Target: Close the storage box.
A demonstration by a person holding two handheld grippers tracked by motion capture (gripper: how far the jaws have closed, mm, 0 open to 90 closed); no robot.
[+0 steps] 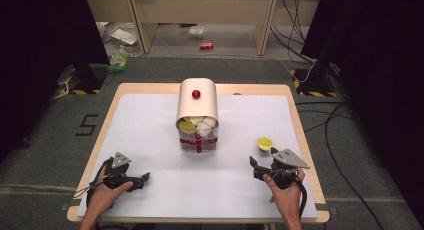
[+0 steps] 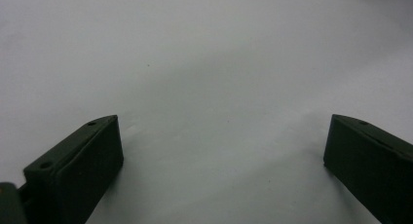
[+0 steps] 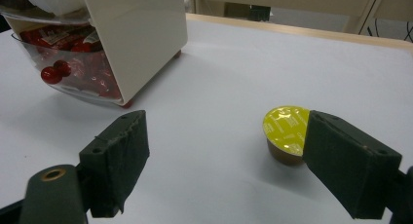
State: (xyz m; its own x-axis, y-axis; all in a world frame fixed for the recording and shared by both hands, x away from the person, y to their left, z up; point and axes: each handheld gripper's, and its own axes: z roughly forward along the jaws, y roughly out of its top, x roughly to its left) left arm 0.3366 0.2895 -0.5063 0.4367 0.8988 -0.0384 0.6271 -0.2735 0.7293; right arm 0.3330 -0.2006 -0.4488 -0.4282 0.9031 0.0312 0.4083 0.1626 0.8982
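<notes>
Currently your right gripper [image 1: 261, 166] stands with jaws released and empty at lower right of the high view, and the yellow-lidded capsule [image 1: 264, 143] sits on the worktop [image 1: 150, 140] just above it, nearer this hand. Your left gripper [image 1: 137, 180] is likewise open and empty; the capsule's lid print is unreadable.

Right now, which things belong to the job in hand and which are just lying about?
In the job:
- yellow-lidded capsule, standing beside the open right gripper
- capsule dispenser, its drawers holding capsules
- left gripper, open over the table

Lying about:
- red can on the floor
- cables on the floor
</notes>
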